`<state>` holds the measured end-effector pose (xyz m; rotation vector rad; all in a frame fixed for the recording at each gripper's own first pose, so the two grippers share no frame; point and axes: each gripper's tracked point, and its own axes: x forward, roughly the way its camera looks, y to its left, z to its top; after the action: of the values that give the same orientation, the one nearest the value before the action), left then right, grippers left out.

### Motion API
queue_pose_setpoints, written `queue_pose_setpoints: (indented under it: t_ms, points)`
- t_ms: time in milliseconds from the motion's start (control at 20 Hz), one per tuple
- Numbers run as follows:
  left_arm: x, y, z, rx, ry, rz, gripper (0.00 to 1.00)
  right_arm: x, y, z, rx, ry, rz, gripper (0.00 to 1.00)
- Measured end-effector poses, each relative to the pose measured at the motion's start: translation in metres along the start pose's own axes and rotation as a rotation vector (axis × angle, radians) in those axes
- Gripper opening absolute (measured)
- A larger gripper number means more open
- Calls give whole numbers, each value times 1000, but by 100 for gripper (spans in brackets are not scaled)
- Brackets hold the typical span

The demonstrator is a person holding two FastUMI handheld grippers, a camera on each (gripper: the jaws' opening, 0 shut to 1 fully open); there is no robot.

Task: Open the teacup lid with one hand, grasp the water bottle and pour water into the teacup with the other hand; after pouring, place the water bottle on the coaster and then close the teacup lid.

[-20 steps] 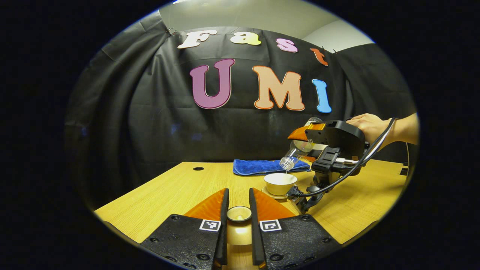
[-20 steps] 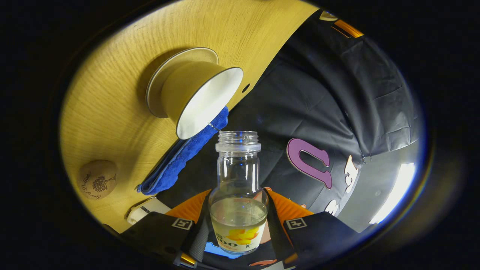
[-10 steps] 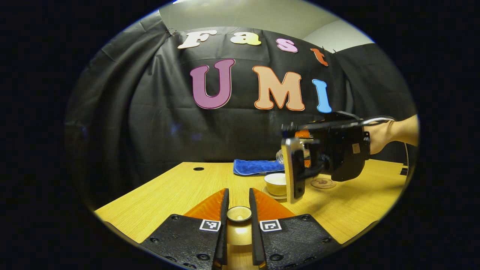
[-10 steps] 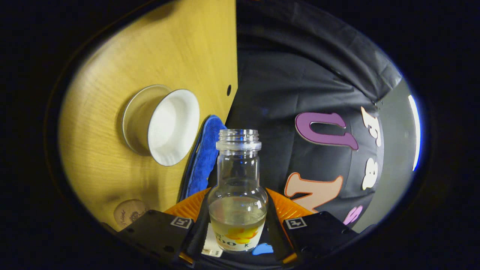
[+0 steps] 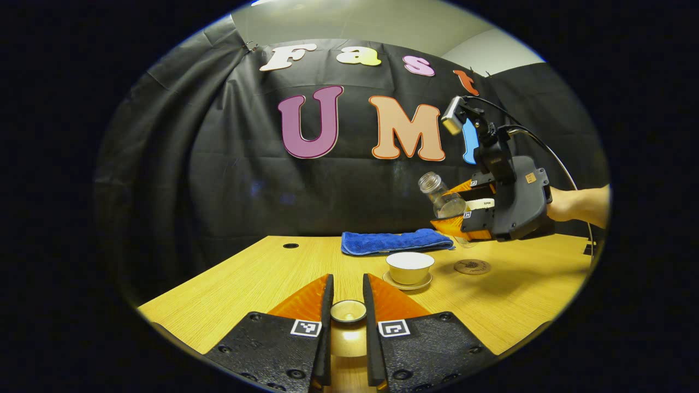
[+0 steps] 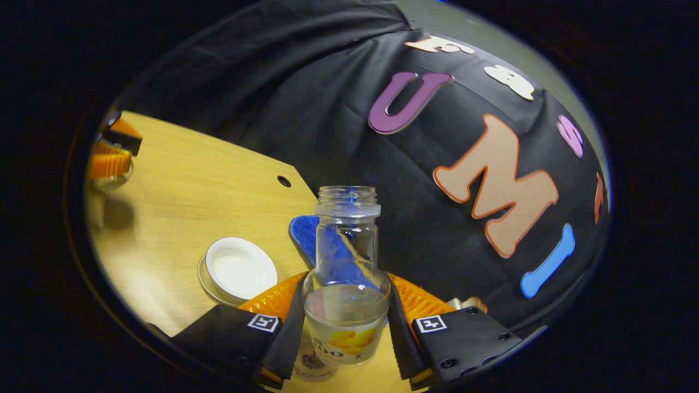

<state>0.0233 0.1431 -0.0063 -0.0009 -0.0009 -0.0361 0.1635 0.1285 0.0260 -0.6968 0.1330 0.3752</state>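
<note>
My left gripper pinches the teacup lid low over the table. The teacup stands uncovered on its saucer; pouring looks finished. Beside it lies the coaster, bare. My right gripper clamps the water bottle, aloft, tilted; its label is unreadable.

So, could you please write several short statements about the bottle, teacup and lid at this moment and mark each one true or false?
1. The right hand-held gripper grips the water bottle. True.
2. The bottle is capped. False: its mouth is open.
3. The teacup is covered. False: it stands open on its saucer.
4. The left hand-held gripper holds the teacup lid. True.
5. The bottle stands on the coaster. False: it is held above the table.
</note>
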Motion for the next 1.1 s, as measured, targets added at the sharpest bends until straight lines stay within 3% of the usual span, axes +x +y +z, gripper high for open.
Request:
queue_pose_setpoints:
  t_ms: [200, 450, 500, 700, 1100]
  points:
    - [1, 0, 0, 0, 0, 3, 23, -3, -50, -25, 232, 18, -58, 77]
    - [0, 2, 0, 0, 1, 13, 23, 21, -58, -54, 535, 38, -30, 73]
    - [0, 3, 0, 1, 1, 17, 23, 19, -57, -55, 561, 22, -36, 77]
    - [0, 5, -1, 0, 2, 33, 23, 19, -54, -54, 738, -81, -53, 76]
    - [-1, 5, 0, 0, 2, 36, 23, 28, -52, -61, 741, -98, -122, 74]
